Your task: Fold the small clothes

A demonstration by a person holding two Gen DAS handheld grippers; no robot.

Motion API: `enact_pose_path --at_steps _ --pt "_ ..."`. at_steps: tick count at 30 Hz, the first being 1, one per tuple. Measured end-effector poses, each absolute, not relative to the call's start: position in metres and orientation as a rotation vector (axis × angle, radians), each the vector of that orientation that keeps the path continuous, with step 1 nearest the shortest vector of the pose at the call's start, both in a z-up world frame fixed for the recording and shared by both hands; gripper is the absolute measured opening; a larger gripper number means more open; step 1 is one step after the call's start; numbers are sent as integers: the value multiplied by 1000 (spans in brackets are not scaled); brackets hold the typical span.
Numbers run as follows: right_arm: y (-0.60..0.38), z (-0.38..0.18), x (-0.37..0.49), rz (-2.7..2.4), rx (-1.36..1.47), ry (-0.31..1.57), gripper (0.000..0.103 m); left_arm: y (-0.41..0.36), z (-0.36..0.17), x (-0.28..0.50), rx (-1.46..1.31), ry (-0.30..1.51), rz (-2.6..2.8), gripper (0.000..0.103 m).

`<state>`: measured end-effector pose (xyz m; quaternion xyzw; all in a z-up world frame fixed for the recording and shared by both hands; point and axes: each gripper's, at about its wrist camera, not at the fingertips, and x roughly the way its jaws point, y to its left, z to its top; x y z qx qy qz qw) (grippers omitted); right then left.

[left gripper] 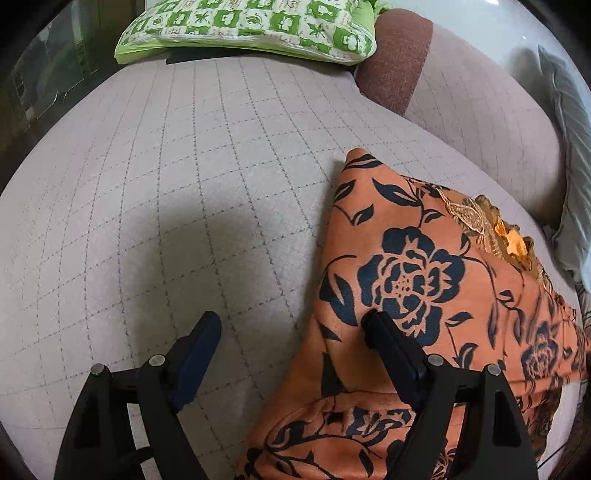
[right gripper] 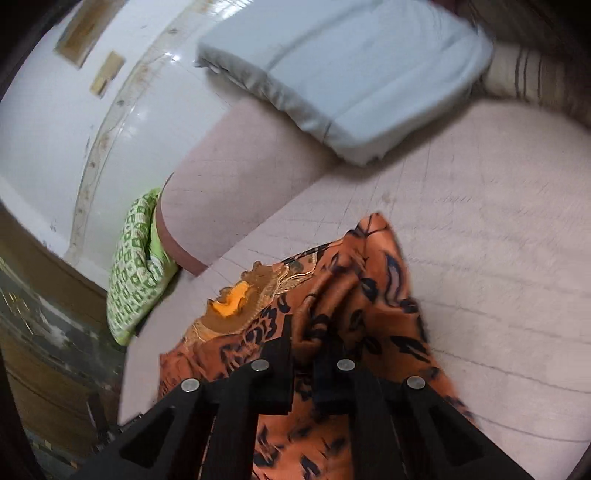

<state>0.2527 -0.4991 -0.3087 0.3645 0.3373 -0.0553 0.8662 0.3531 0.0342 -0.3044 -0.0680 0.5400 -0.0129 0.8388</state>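
My left tool (left gripper: 291,328) is hanging open, one finger over the orange floral garment (left gripper: 413,280) lying on the bed (left gripper: 184,192). My right tool (right gripper: 308,350) is pinching that garment (right gripper: 332,295); I'm aiming to pull the edge taut before folding.

The dress (left gripper: 424,280) lies on the bed (left gripper: 184,184). In the left wrist view, the left tongs (left gripper: 291,325) hang just over the dress's left edge: 1 finger (left gripper: 388,339) is over the dress and the other finger (left gripper: 201,339) is over the bare bed to the left of the dress. The checked pillow (left gripper: 251,26) lies on the bed far behind the dress. The bolster (left gripper: 399,59) lies behind the dress, right of that pillow. In the right wrist view, the right tongs (right gripper: 308,373) pinch the dress, and the folded blanket (right gripper: 354,74) lies on the bed well behind the dress.
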Motion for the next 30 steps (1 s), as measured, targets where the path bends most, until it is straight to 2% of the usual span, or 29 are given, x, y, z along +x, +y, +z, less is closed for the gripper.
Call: enact_pose_path --at_steps 2,7,10,18,19,21,22,23,27,28,29,30 --pt "-498 -312 241 -127 741 761 7 29 -307 357 -128 1150 -28 84" --pt "-511 -363 235 -164 791 1010 7 16 -311 363 -71 1152 -30 84" --pt "-522 -364 235 -105 853 1046 11 12 -312 364 -32 1148 -33 84" --pt "-556 -316 228 -170 786 847 18 16 -307 359 -25 1155 -49 84" --pt "-559 -314 233 -174 797 823 22 16 -307 359 -22 1153 -53 84" --pt "-561 -314 243 -165 804 790 38 17 -308 357 -22 1151 -59 85" --pt "-559 -316 250 -159 795 793 56 17 -309 355 -20 1150 -61 85" --pt "-556 -318 257 -155 785 798 62 17 -309 355 -12 1146 -65 86" --pt "-541 -326 283 -150 735 800 59 16 -312 352 13 1133 -82 86" --pt "-538 -329 288 -148 718 815 50 16 -312 351 18 1131 -86 86" --pt "-532 -335 292 -151 700 837 36 16 -312 351 22 1131 -91 86" --pt "-526 -340 298 -167 663 875 32 16 -312 351 21 1132 -94 86"
